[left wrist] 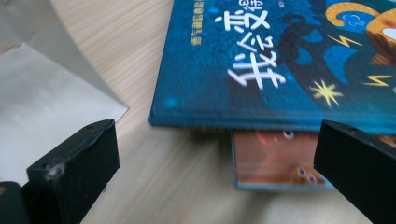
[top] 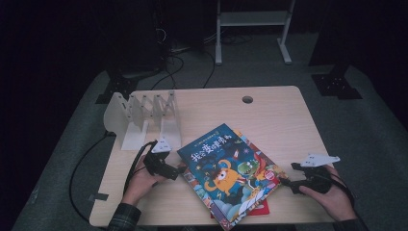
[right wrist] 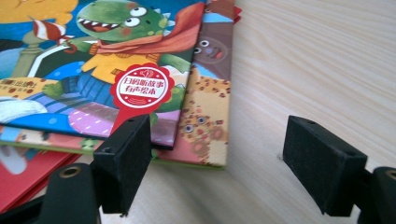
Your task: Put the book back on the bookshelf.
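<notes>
A white slotted book rack (top: 144,118) stands near the tabletop's (top: 279,115) far left corner, its flat base reaching toward the near edge. Just in front of it, by the left edge, the left gripper (top: 179,169) rests in the person's left hand (top: 142,180). Its jaws stand wide apart, aimed at the spine side of the blue picture book (top: 226,166); in the left gripper view the blue cover's (left wrist: 261,60) edge lies between the two black jaws but neither touches it, and a second book (left wrist: 275,161) shows underneath.

The blue picture book tops a loose, skewed stack of books near the middle of the near edge, with a red book (top: 262,208) poking out at the bottom.

By the right part of the near edge, the right gripper (top: 287,183) sits in the right hand (top: 332,195). Its jaws are apart too; one jaw stands just at the stack's corner (right wrist: 187,135), the other over bare wood.
</notes>
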The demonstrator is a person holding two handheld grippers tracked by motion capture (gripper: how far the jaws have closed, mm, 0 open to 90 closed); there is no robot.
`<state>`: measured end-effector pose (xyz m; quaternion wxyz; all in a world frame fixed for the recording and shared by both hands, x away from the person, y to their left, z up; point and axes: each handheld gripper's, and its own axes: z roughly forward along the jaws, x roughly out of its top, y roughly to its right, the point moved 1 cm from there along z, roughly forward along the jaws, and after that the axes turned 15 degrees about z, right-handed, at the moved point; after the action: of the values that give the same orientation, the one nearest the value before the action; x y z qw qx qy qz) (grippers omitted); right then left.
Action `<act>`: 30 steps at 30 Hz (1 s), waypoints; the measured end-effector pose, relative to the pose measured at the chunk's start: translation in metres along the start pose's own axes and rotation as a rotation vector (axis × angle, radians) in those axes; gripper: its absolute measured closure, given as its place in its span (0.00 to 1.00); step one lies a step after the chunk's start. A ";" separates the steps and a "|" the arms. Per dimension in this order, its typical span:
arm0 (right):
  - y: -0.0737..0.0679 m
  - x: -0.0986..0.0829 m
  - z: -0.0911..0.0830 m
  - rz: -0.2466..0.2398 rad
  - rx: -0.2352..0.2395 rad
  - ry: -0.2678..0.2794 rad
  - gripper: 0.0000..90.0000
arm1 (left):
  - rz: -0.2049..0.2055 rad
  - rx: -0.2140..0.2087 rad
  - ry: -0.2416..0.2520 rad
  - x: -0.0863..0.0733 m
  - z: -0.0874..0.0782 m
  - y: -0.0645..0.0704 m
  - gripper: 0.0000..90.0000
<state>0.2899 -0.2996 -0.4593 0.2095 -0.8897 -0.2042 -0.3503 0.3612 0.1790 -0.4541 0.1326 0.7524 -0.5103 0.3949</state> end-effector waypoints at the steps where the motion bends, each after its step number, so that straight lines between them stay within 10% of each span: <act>1: 0.001 0.001 0.001 -0.002 -0.004 0.001 0.26 | -0.006 -0.011 0.004 0.001 0.003 -0.001 0.00; 30: 0.031 0.035 0.029 0.044 -0.097 0.024 0.29 | 0.012 -0.129 -0.018 0.004 0.005 0.025 0.00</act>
<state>0.3443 -0.3028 -0.4608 0.1763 -0.8989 -0.1648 -0.3656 0.3423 0.1627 -0.4595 0.1737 0.7427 -0.5405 0.3551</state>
